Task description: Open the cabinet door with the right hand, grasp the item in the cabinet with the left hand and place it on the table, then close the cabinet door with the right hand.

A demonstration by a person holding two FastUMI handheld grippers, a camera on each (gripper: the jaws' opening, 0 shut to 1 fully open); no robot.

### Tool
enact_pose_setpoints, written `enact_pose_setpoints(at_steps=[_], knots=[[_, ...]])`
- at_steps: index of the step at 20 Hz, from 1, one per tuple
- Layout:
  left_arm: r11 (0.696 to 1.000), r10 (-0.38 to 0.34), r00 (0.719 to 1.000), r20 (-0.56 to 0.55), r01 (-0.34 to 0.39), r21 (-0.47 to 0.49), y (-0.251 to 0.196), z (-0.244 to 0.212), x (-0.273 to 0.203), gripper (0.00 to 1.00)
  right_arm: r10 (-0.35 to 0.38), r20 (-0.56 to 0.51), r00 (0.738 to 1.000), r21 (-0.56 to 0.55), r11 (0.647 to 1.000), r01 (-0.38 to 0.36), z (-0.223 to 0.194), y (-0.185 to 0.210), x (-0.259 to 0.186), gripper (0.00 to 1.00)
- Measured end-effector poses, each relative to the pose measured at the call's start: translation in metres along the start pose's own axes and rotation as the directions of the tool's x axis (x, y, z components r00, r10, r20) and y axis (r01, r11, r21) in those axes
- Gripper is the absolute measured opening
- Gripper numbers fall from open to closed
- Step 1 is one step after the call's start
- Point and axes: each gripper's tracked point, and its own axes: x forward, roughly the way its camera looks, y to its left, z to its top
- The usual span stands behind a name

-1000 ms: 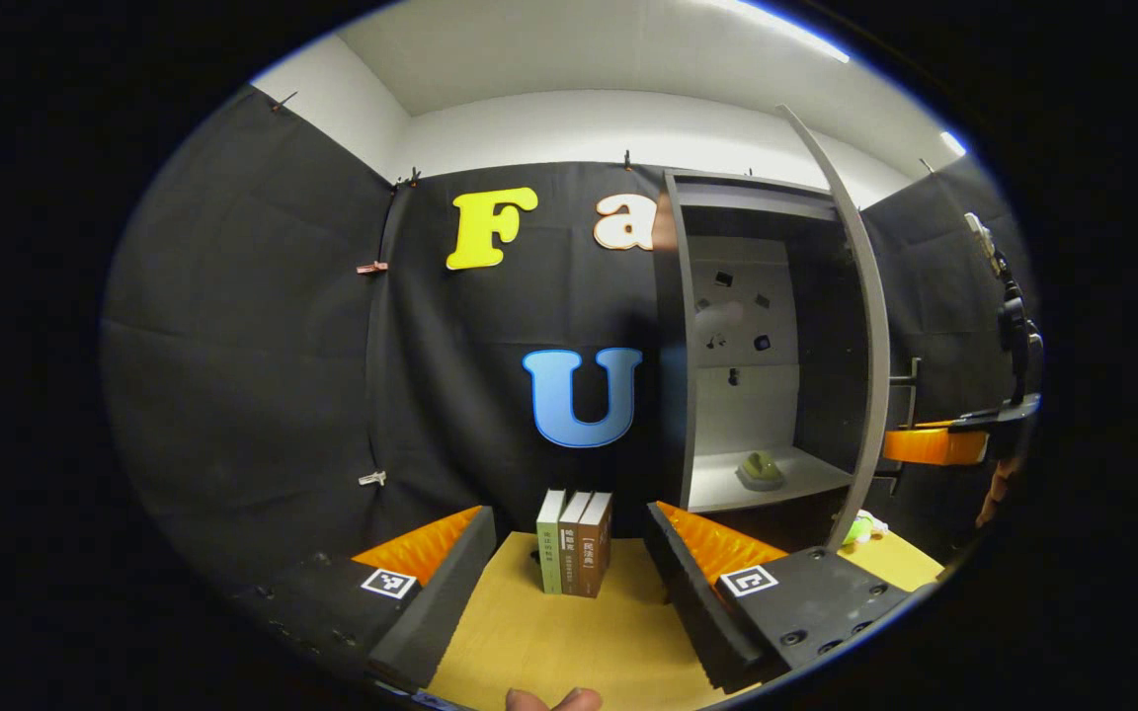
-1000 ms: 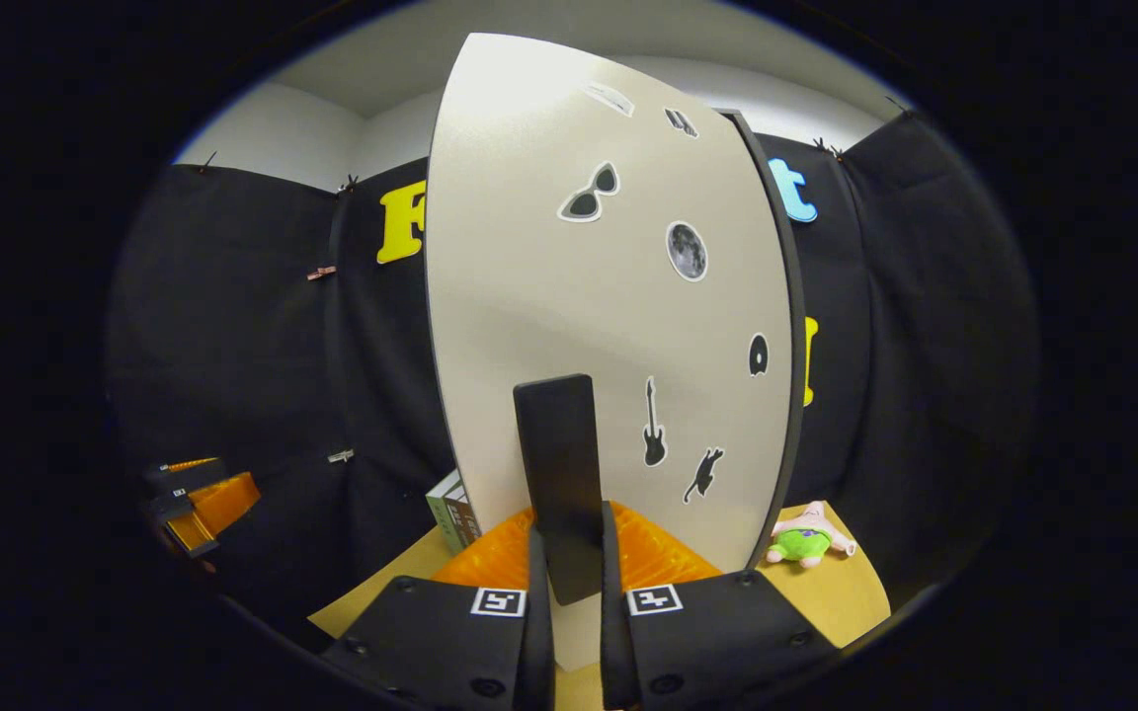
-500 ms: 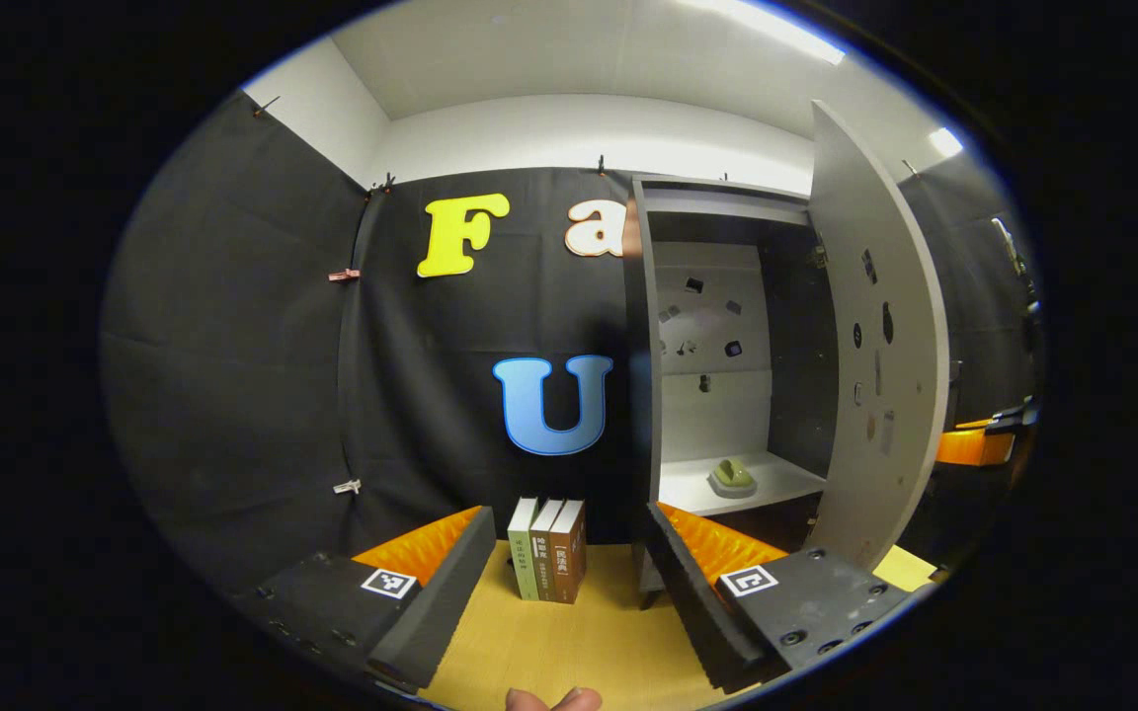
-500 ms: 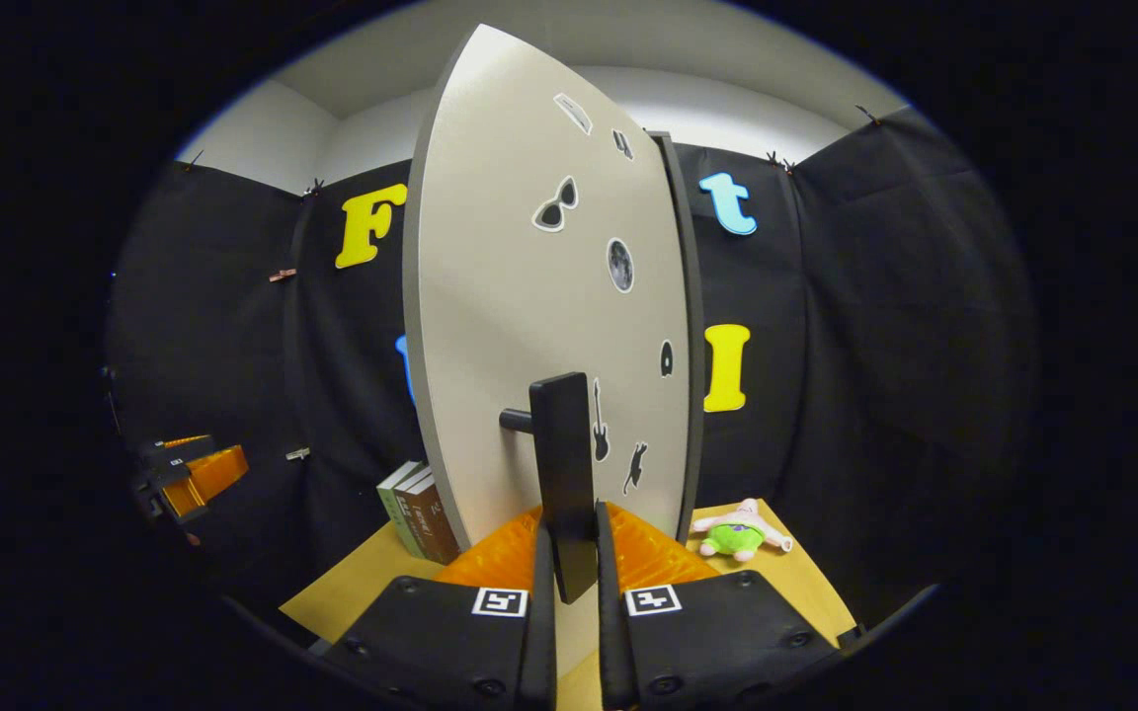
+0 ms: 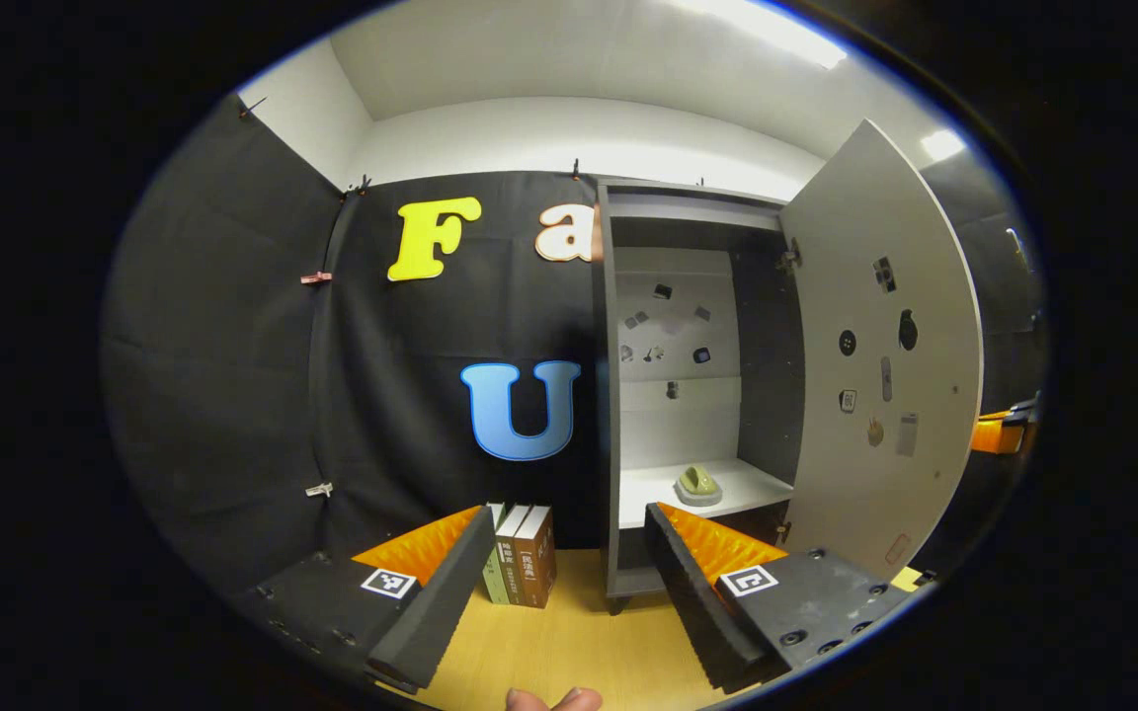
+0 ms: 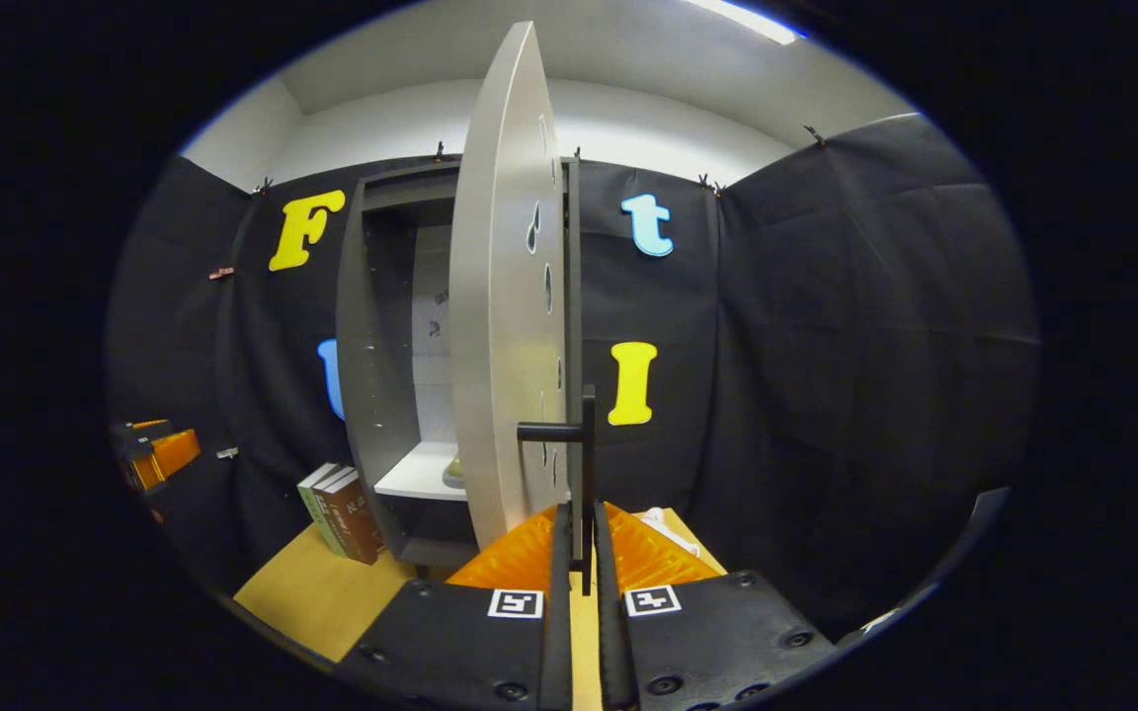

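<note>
The grey cabinet (image 5: 611,395) stands on the table at the back, its door (image 5: 875,346) swung wide open to the right. A small olive-green item (image 5: 698,484) on a pale base sits on the white shelf inside. My left gripper (image 5: 569,573) is open, well short of the cabinet, its fingers framing the shelf and the books. In the right gripper view the door (image 6: 505,326) is seen nearly edge-on, and my right gripper (image 6: 581,548) is shut on the door's black handle (image 6: 584,454). My right gripper (image 5: 1009,430) also shows past the door's edge in the left gripper view.
Three upright books (image 5: 520,553) stand on the wooden table (image 5: 569,642) left of the cabinet; they also show in the right gripper view as books (image 6: 337,509). My left gripper (image 6: 154,454) shows far left there. A thumb tip (image 5: 554,699) shows at the bottom edge.
The door has swung from half open to wide open, pulled by my right gripper on its handle. The left gripper's view has shifted so the cabinet's inside faces it more squarely.
</note>
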Motion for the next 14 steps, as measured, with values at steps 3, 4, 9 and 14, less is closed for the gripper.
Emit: enact_pose_setpoints(at_steps=[3,4,9,14], knots=[[1.000,-0.015,1.000,0.001,0.015,0.000,-0.016,0.006,0.001,0.96,-0.017,-0.001,1.000,0.021,1.000,0.017,0.001,-0.009,-0.003,0.15],[1.000,-0.015,1.000,0.000,0.015,0.003,-0.020,0.008,0.001,0.96,-0.023,-0.001,1.000,0.026,0.999,0.023,0.000,-0.010,-0.002,0.15],[1.000,-0.005,1.000,0.000,0.005,0.016,-0.036,0.014,0.007,0.96,0.020,0.002,1.000,0.055,0.998,-0.020,0.001,-0.005,0.000,0.15],[1.000,-0.017,1.000,-0.008,0.017,0.009,-0.053,0.015,0.014,0.96,0.033,-0.002,0.999,0.010,0.999,-0.033,0.002,-0.011,0.005,0.15]])
